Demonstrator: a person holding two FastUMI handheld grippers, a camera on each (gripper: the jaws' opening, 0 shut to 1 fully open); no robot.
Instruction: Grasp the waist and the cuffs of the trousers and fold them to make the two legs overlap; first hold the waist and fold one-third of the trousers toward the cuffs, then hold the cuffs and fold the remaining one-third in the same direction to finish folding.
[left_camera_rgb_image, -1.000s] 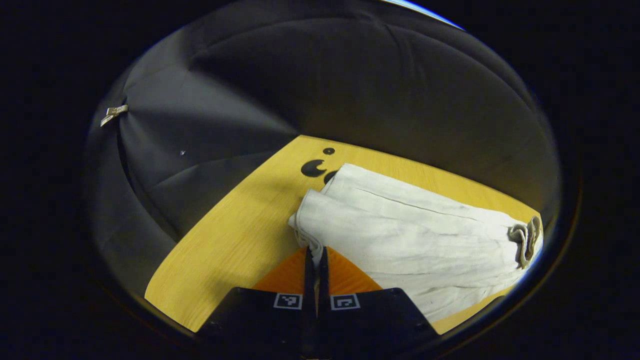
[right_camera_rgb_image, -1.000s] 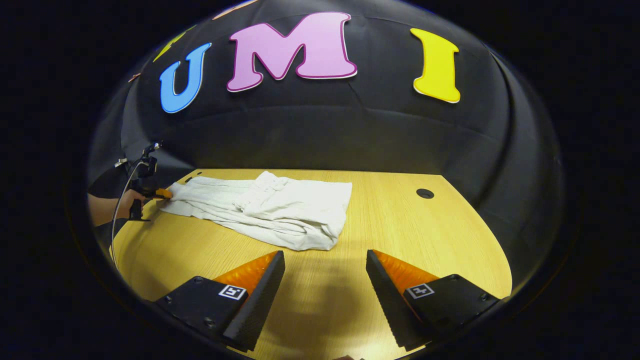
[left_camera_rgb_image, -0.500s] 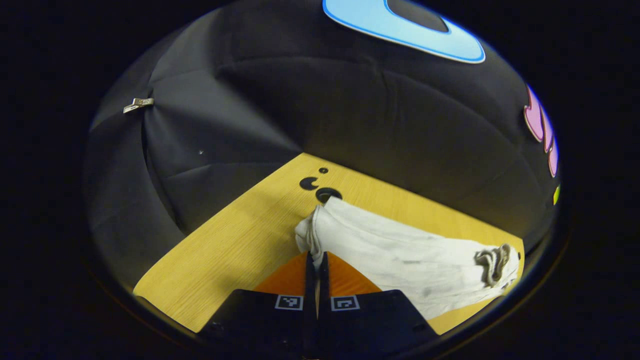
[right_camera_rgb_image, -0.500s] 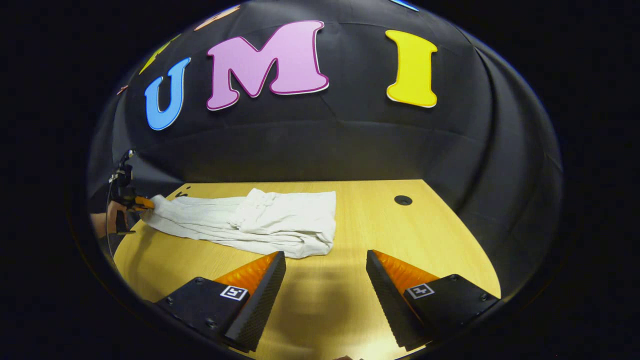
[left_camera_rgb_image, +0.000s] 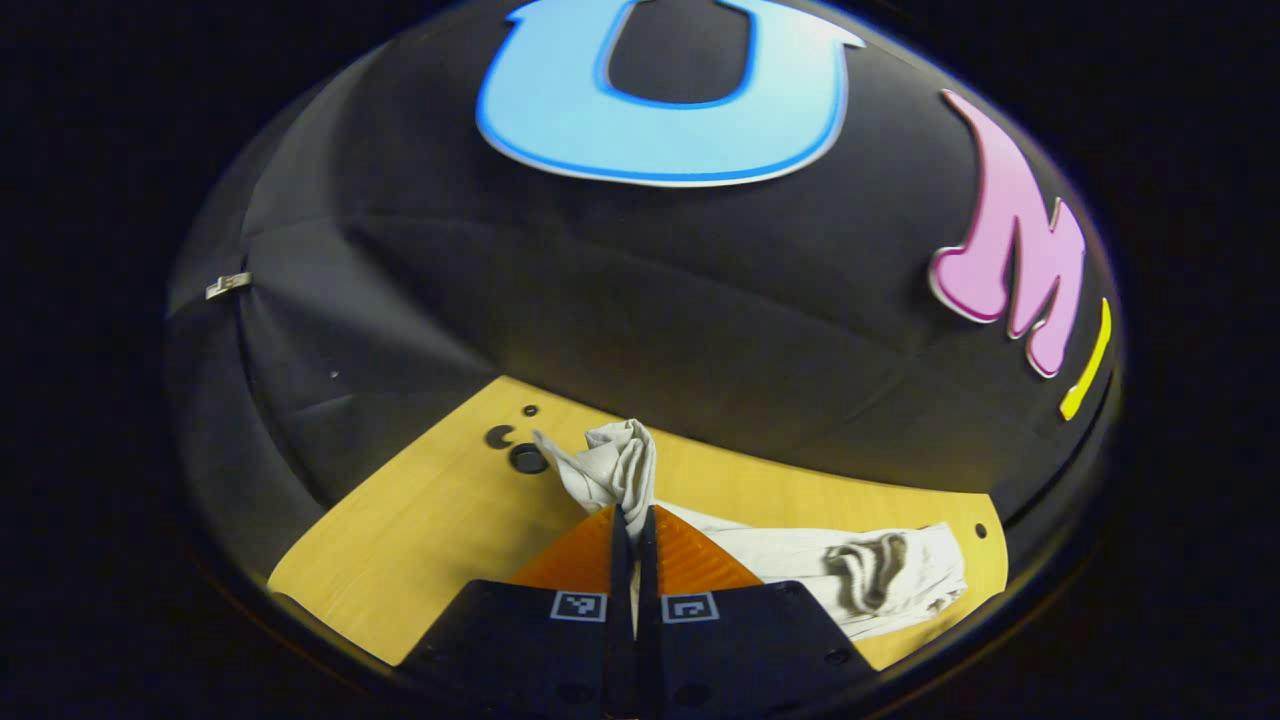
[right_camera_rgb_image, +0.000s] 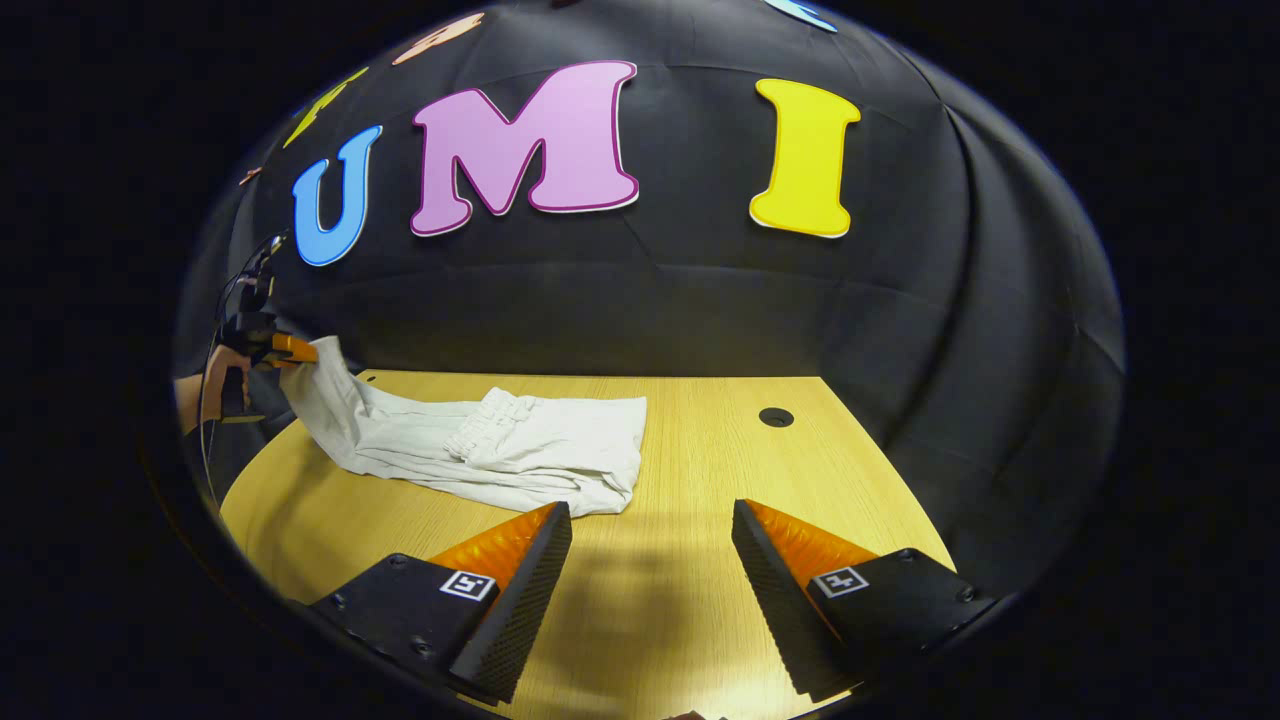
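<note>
The white trousers (right_camera_rgb_image: 500, 455) lie on the wooden table (right_camera_rgb_image: 700, 450), their waist part folded over the legs. My left gripper (left_camera_rgb_image: 632, 515) is shut on the cuffs (left_camera_rgb_image: 612, 468), which bunch up above its tips. In the right gripper view that left gripper (right_camera_rgb_image: 290, 350), held by a hand (right_camera_rgb_image: 215, 385), lifts the cuff end (right_camera_rgb_image: 320, 385) off the table at the far left. The folded waist (left_camera_rgb_image: 880, 570) rests on the table to the right in the left gripper view. My right gripper (right_camera_rgb_image: 650, 525) hangs open over bare table in front of the trousers, holding nothing.
A round hole (right_camera_rgb_image: 775, 416) sits in the table to the right of the trousers. Two dark holes (left_camera_rgb_image: 515, 448) mark the table's corner near the cuffs. The black cloth wall closes the table's far side.
The left gripper has risen with the cuffs, lifting that end of the trousers off the table. The right gripper stayed open and drew back slightly.
</note>
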